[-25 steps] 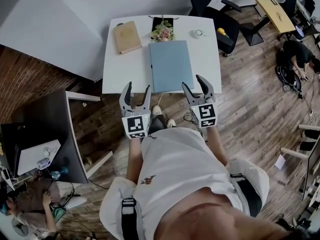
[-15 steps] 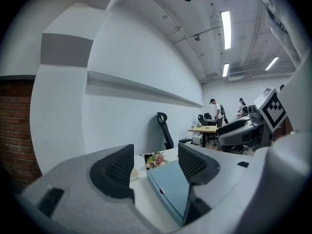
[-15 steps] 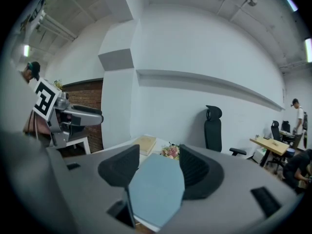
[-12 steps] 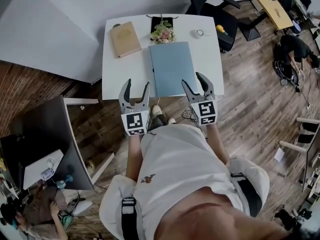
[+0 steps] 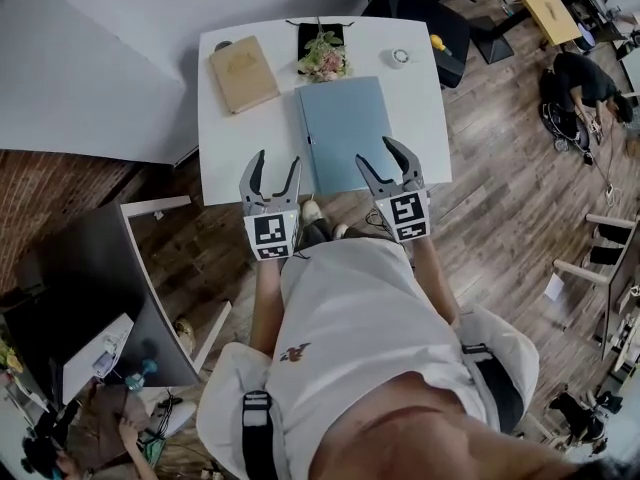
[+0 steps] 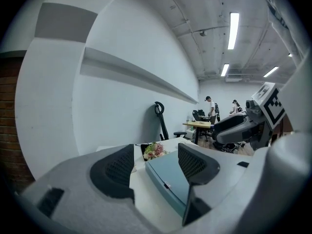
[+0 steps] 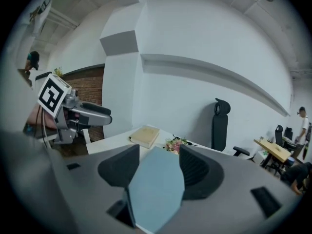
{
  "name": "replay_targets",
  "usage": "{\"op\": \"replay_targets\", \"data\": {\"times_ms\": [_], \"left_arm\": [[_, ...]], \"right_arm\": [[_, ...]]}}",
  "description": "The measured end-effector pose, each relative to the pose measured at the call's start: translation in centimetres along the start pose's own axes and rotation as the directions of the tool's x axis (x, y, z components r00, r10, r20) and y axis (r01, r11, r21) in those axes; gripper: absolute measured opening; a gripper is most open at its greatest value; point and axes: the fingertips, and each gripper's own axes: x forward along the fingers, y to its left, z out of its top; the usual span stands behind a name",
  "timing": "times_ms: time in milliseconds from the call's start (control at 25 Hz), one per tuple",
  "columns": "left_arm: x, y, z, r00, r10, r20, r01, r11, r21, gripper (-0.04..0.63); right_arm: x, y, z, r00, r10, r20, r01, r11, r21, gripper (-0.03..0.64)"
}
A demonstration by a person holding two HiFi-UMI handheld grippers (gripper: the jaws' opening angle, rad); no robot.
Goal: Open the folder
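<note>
A white table stands against a pale wall on a wooden floor, with a brick wall to the left and a black chair behind it. The person stands at the table's near edge, both forearms held forward and level.

The left gripper has its jaws wide apart with nothing between them. It hangs over the near edge of the table, just left of the folder. The right gripper is also spread wide and grips nothing. It hangs above the folder's near right corner, and in its own view the blue cover fills the gap between the jaws. Whether it touches the cover cannot be told.

The folder lies shut and flat in the middle of the table, its spine to the left. Beyond it are flowers, and a tan book lies at the far left corner.
</note>
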Motion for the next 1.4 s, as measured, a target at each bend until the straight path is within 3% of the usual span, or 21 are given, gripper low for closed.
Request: {"op": "replay_targets", "data": {"times_ms": [320,720,1400], "left_arm": [[2.2,1.0,-3.7,0.995,-0.071,-0.075,0.068,0.997,-0.037,0.287],[4.0,0.2,-8.3,0.976,-0.138,-0.170,0.123,0.988,-0.097,0.282],[5.4,-1.9,-14.0,0.954,-0.100,-0.281,0.058,0.987,-0.152,0.281]], "right_arm": [[3.3,2.4,-2.3,0.994,0.052,-0.096,-0.058,0.997,-0.059,0.249],[5.7,5.2,-5.7,0.964,0.135,-0.227,-0.168,0.977,-0.133,0.241],[7.2,7.6,-10.3,0.905,0.296,-0.305,-0.360,0.915,-0.182,0.241]]}}
